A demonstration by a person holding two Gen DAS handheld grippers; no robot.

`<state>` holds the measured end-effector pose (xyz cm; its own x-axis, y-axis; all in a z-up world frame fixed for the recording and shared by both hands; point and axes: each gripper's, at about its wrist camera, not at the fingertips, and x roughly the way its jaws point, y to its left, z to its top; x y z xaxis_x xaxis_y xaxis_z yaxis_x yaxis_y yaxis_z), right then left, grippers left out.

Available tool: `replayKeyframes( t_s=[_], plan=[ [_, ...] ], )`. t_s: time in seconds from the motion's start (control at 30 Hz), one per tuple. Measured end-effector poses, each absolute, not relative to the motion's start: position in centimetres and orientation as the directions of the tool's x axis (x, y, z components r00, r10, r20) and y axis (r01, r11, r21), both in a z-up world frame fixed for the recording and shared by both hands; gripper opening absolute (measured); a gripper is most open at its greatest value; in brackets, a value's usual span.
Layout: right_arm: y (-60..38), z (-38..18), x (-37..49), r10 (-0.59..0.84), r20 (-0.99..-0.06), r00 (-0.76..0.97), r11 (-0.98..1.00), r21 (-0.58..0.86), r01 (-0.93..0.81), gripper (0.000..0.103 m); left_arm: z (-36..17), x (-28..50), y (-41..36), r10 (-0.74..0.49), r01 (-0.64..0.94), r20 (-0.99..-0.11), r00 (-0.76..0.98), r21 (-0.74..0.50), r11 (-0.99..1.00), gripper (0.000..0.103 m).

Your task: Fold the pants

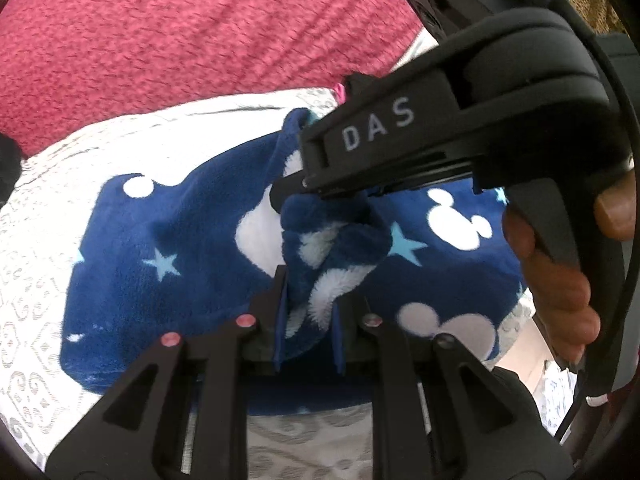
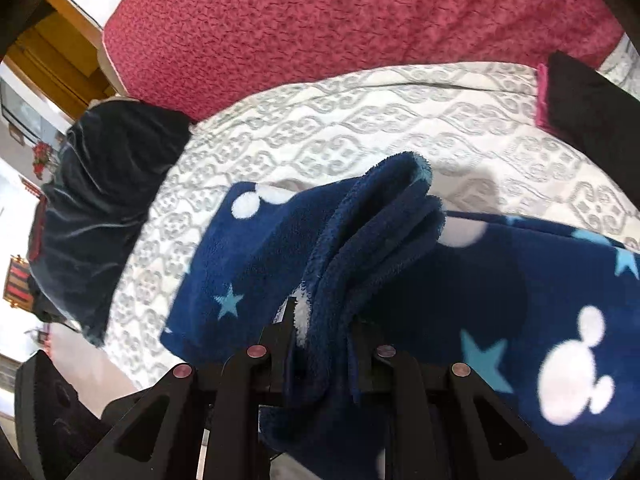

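Navy fleece pants with white mouse heads and pale blue stars lie on a white and grey patterned bedspread. My left gripper is shut on a bunched fold of the pants, lifted off the bed. The right gripper, a black tool marked DAS held by a hand, reaches in from the right and pinches the same fabric just beyond. In the right wrist view my right gripper is shut on a thick raised ridge of the pants, which drape down on both sides.
A red textured blanket covers the far part of the bed. A dark garment is heaped at the left edge of the bedspread. A black item with a pink edge lies at the far right. Wooden furniture stands beyond the bed.
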<state>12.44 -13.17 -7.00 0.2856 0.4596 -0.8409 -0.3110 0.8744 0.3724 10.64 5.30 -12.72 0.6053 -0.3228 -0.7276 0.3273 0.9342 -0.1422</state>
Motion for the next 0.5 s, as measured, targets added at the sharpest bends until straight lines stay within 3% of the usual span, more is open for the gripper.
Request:
replayKeyframes(
  t_s=[0.3, 0.5],
  plan=[
    [-14.8, -9.5, 12.5, 0.463, -0.845, 0.267, 0.874, 0.383, -0.299, 0.019, -14.3, 11.2, 4.4, -0.334, 0.305, -0.760, 0.558, -0.187, 0.934, 0.022],
    [-16.2, -10.4, 12.6, 0.476, -0.842, 0.254, 0.868, 0.404, -0.288, 0.021, -13.6, 10.2, 4.3, -0.369, 0.338, -0.745, 0.556, -0.204, 0.919, 0.048]
  ],
)
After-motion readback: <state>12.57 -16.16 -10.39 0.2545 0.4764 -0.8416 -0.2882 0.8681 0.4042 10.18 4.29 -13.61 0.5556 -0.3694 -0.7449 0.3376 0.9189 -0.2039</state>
